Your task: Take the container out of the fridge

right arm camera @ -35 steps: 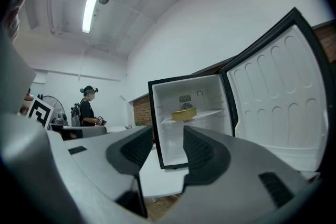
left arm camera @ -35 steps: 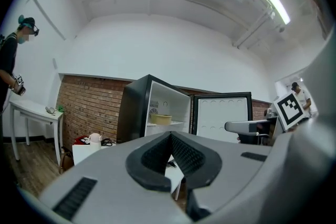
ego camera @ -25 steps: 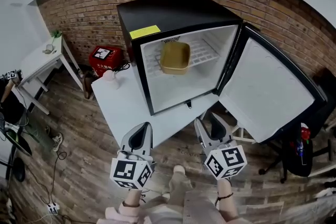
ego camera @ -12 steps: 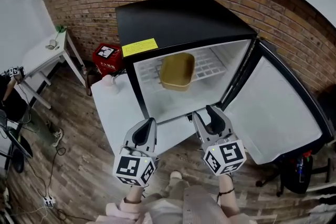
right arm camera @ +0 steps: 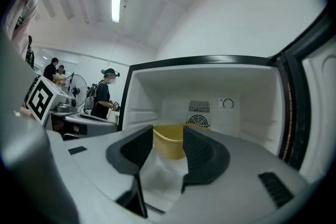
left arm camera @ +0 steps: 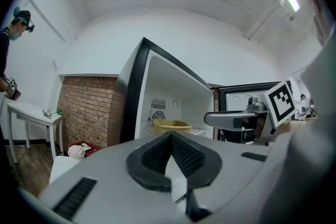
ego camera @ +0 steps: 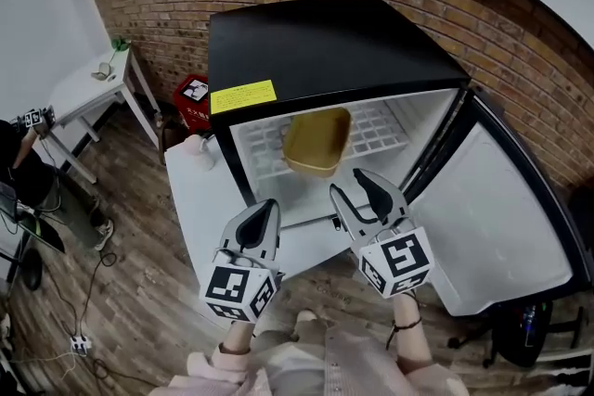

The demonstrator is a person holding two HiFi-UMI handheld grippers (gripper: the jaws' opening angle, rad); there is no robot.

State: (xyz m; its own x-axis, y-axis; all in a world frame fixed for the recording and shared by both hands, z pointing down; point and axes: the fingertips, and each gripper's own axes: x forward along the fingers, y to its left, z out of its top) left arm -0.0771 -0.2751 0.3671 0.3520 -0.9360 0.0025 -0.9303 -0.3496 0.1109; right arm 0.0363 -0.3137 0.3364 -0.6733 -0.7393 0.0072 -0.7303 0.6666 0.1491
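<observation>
While short of the fridge [ego camera: 325, 51] — right tool [ego camera: 348, 184] agape, left tool [ego camera: 267, 208] closed, both empty; yellow label [ego camera: 243, 95] illegible, container [ego camera: 316, 142] inside.

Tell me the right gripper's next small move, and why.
Probably ease the right gripper forward into the open fridge, toward the yellow container. Its jaws stand apart and empty, lined up with the container's near wall. The container sits on the wire shelf beyond them, not yet between them.

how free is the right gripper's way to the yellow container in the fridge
Probably yes: the fridge door is wide open, and the right gripper, jaws apart, points at the yellow container with nothing between.
</observation>
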